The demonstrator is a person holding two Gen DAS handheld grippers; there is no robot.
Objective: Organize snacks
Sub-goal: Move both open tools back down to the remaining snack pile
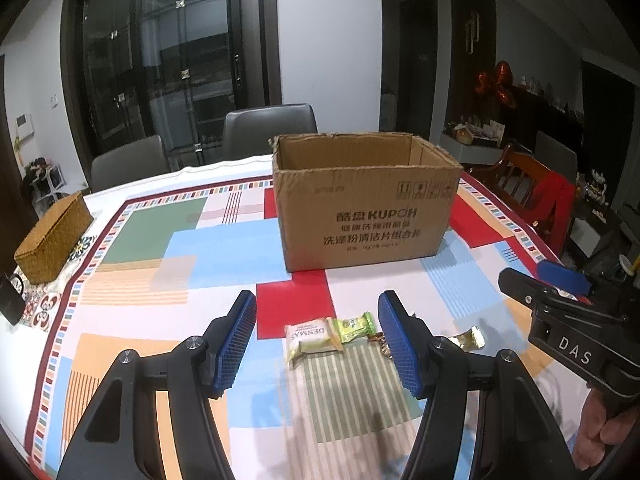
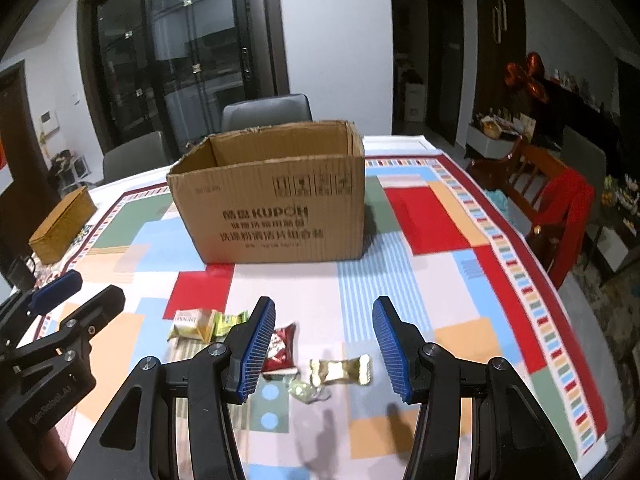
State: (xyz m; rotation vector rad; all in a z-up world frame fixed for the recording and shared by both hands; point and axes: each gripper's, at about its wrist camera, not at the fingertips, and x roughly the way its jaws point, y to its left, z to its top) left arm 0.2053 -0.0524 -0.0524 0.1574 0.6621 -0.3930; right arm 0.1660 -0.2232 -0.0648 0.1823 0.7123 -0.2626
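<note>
An open cardboard box [image 1: 366,204] stands on the patterned tablecloth [image 1: 224,240]; it also shows in the right wrist view [image 2: 276,208]. In front of it lie small snack packs: a cream DENMAS pack [image 1: 313,340], a green pack [image 1: 354,326] and a gold pack [image 1: 468,338]. The right wrist view shows the cream pack [image 2: 191,324], the green pack [image 2: 230,319], a red pack [image 2: 282,348], the gold pack [image 2: 342,369] and a clear wrapper [image 2: 308,391]. My left gripper [image 1: 318,340] is open above the cream and green packs. My right gripper [image 2: 324,352] is open above the gold pack.
A woven basket [image 1: 54,238] sits at the table's left edge, with a dark object [image 1: 10,298] near it. Grey chairs [image 1: 268,126] stand behind the table. A wooden chair with red cloth [image 2: 560,204] stands at the right.
</note>
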